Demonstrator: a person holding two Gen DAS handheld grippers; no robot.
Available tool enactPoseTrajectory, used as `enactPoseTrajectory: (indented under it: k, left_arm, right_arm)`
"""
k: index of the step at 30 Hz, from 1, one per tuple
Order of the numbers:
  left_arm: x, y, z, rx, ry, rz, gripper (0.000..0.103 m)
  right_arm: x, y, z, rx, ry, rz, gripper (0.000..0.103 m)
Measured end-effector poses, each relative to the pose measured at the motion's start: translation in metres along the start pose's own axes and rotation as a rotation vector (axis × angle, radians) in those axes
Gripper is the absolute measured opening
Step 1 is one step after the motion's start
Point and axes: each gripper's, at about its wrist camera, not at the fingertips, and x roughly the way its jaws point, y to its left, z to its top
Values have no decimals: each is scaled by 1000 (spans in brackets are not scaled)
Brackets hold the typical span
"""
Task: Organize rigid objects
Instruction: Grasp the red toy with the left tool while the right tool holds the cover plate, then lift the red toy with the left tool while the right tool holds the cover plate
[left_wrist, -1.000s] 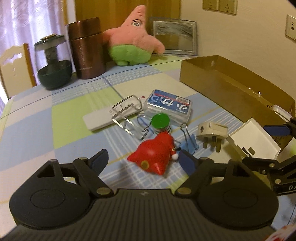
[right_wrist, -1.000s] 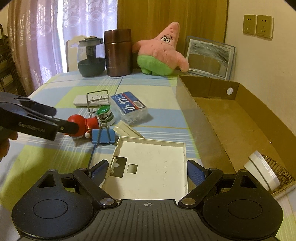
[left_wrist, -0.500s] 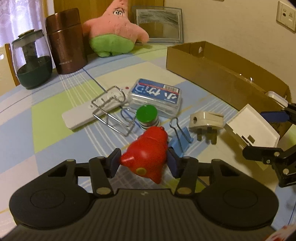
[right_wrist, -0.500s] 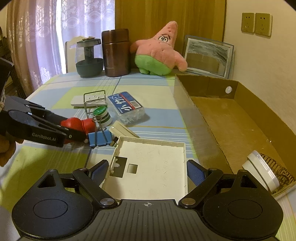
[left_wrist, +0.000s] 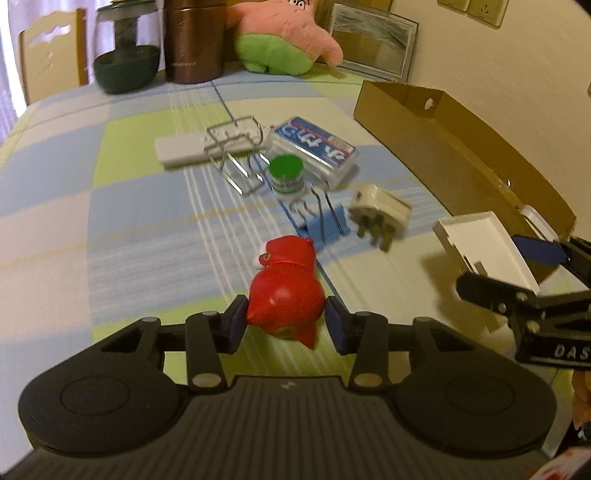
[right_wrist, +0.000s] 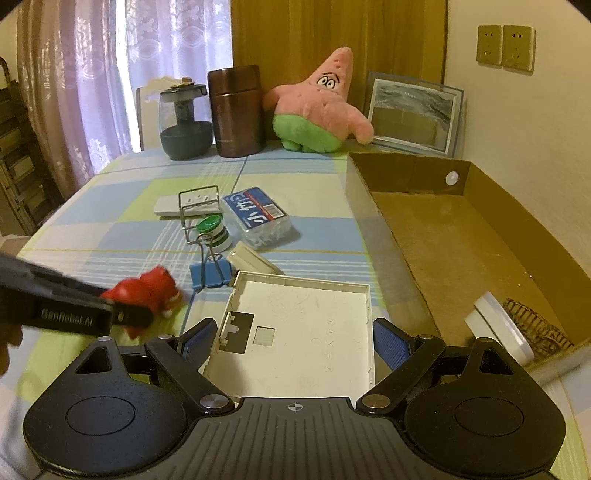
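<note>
A desk (right_wrist: 110, 236) under a blue, green and cream check cloth stands against a cream wall (right_wrist: 517, 122) with two brass-coloured sockets (right_wrist: 505, 46). Wood panelling (right_wrist: 332, 33) fills the corner behind it. Daylight glows through lilac lace curtains (right_wrist: 92, 74), where a pale chair (left_wrist: 51, 55) stands at the far edge.

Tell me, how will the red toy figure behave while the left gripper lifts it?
The red toy figure looks hard and glossy, so it may slip. The left gripper pinches its rounded body, so it could pivot. It probably weighs little.
</note>
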Motion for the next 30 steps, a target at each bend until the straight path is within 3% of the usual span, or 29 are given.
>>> enactPoseTrajectory:
  k: [13,30]
  left_arm:
    - [-33,-37,-52,-94,-39,20,39]
    - [-32,-39,-59,-139,-97,55,41]
  right_arm:
    - [-33,-13,-19,8,10,-12,87]
    - [-42,-15,-22,7,7,-16,87]
